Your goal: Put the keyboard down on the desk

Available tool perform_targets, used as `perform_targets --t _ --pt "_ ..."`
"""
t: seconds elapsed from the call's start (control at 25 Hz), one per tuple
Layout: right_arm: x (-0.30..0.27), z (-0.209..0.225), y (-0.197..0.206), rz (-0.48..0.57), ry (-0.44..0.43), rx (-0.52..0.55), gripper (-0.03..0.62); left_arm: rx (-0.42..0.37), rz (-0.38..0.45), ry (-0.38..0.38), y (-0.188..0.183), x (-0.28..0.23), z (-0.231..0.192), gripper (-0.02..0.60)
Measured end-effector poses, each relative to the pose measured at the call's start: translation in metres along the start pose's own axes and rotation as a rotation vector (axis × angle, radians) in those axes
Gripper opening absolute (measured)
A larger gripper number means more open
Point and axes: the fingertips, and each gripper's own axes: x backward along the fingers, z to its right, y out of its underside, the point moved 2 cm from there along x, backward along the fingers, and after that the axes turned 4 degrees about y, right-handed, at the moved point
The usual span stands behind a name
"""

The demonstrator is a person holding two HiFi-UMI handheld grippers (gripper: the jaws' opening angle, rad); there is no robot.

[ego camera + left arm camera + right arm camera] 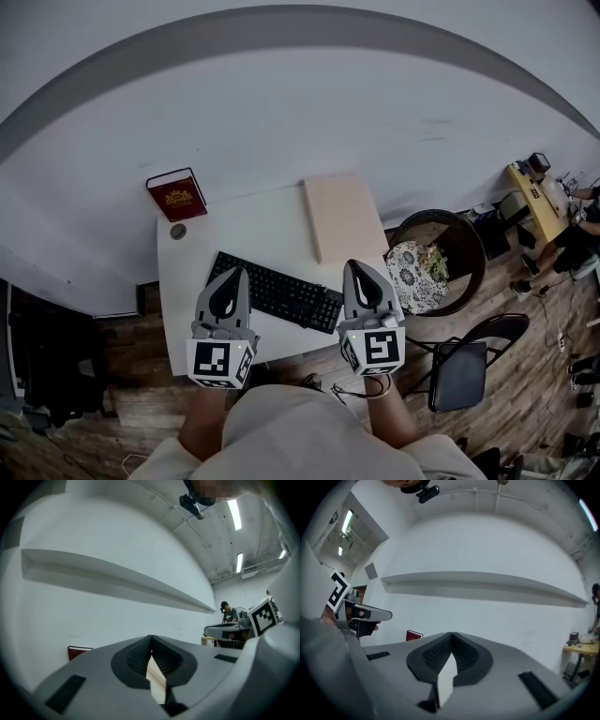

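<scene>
Left gripper (232,277): jaws closed tight, tips meeting, nothing between them. Right gripper (359,270): jaws closed the same way, empty. Keyboard (277,292): lies flat and slantwise on the white desk (186,281), near its front edge, held by neither gripper. Both grippers point level at the wall.

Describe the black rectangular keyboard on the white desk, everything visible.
The black plastic-looking keyboard, with rows of dark keys, lies flat and slanted on the white desk near its front edge. In the head view its ends are partly hidden behind the grey left gripper and right gripper; both are shut and empty.
</scene>
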Motion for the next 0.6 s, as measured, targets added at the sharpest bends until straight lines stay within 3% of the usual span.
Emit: perform_targets --t 0.6 --pt "0.013 -0.001 0.005 -0.021 0.0 -0.008 0.003 0.003 -0.017 0.007 0.006 0.005 0.007 0.009"
